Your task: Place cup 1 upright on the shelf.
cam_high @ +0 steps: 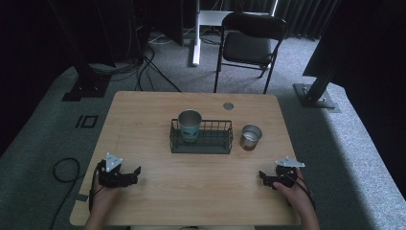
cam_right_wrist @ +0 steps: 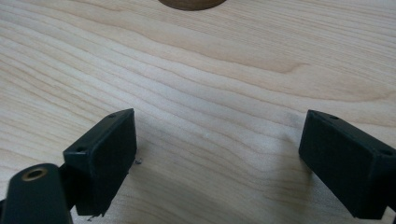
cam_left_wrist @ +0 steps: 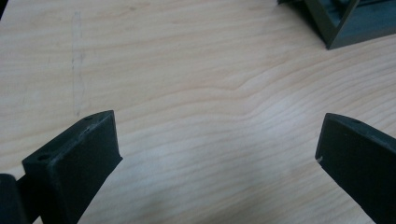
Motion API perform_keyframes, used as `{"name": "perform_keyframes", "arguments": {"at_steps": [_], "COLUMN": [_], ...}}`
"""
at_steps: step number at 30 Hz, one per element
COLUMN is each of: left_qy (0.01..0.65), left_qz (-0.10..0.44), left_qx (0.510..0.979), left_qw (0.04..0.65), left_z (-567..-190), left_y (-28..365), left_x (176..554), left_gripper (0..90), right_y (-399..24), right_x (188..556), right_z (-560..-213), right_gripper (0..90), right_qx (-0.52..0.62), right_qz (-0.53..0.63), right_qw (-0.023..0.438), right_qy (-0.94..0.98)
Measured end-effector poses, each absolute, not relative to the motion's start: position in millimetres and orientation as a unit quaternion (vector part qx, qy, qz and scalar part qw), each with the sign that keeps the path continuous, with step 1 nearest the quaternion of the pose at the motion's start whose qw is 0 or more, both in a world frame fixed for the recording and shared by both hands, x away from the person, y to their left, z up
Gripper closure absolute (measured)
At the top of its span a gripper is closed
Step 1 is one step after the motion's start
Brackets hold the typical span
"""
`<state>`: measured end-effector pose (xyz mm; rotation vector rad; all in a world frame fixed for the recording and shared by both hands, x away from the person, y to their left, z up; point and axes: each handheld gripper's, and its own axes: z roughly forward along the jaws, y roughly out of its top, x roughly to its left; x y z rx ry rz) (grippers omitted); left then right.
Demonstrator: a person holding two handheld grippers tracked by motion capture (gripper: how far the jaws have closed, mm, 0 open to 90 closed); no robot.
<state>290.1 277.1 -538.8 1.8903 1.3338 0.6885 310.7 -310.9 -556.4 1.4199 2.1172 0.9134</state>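
Tools (cam_high: 138, 171) (cam_high: 262, 176) agape, empty, near cups (cam_high: 251, 137)

The high view is dim, with black corners and a dark backdrop; daylight falls from the upper right onto the carpet (cam_high: 335, 139), and the wooden table (cam_high: 158, 182) is evenly lit and grainy. Both gripper views are brighter: the tabletop shows a pale sheen near the centre, soft shadows lie beneath the black jaws, and the far edges blur.

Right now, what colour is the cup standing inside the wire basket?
The cup is silvery metal at the top with a teal lower band; the high view shows it best.
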Motion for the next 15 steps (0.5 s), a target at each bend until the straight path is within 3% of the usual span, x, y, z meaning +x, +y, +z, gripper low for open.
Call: {"name": "perform_keyframes", "arguments": {"at_steps": [15], "left_qy": [0.559], "left_qz": [0.258], "left_qx": [0.721], "left_qw": [0.319], "left_z": [-548.5], "left_y": [299.9], "left_x": [282.6], "left_gripper": [0.4], "right_y": [-310.9], "right_x": [310.7], "right_z": [-556.4], "right_gripper": [10.9], "right_qx": [0.512], "right_qz": [0.329], "right_qw": [0.215], "right_qy": [0.764]}}
